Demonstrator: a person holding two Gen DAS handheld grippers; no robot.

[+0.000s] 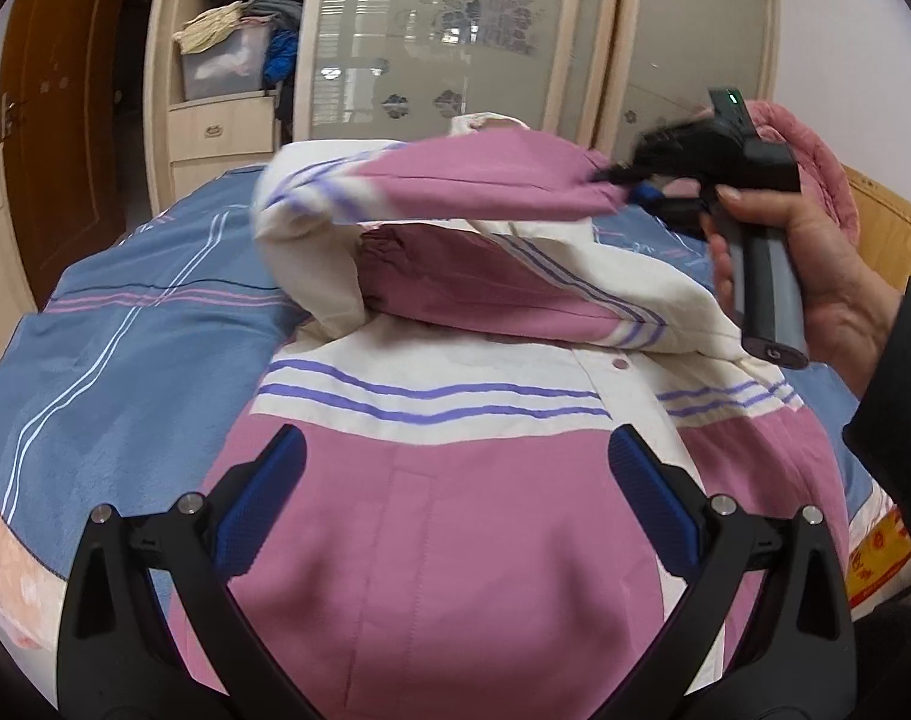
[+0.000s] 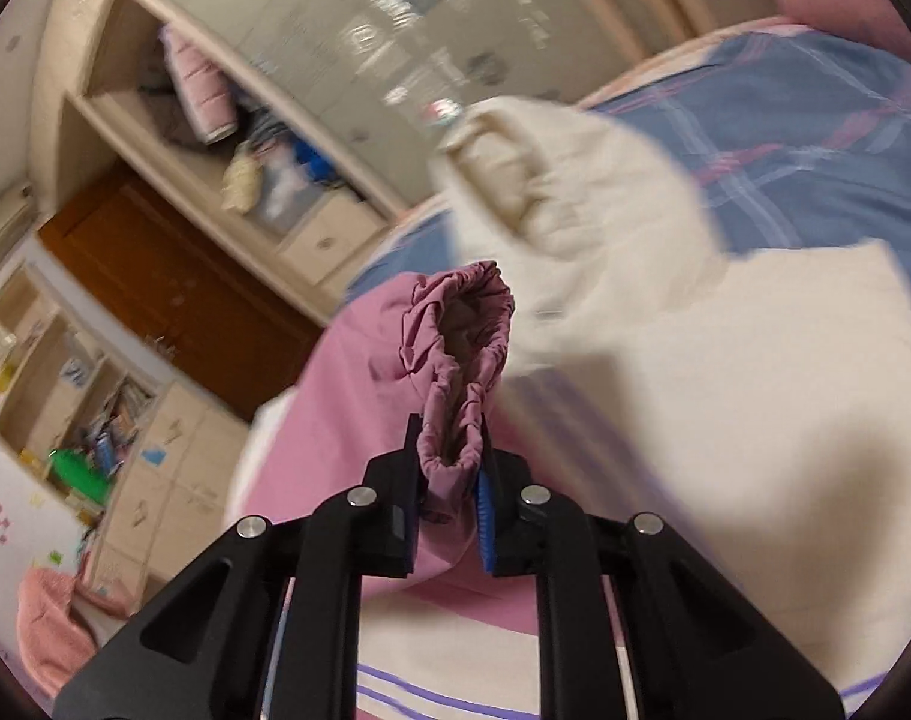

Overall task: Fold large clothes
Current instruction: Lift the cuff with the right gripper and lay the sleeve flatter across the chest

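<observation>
Jaws clamped on the gathered pink elastic cuff point(image 2: 455, 354), the right gripper point(image 2: 452, 480) lifts the pink-and-cream striped jacket's point(image 1: 455, 540) sleeve, which may, seemingly, slip free mid-swing; the left gripper point(image 1: 455, 498) hovers wide open, empty.

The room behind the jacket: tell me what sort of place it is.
Most likely a home bedroom. The jacket lies on a bed with a blue striped bedspread, and behind it stands a wardrobe stuffed with clothes, with frosted sliding doors.

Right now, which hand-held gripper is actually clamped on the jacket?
The right hand-held gripper: it pinches the pink elastic cuff of the jacket. The left hand-held gripper is wide open, gripping nothing.
</observation>
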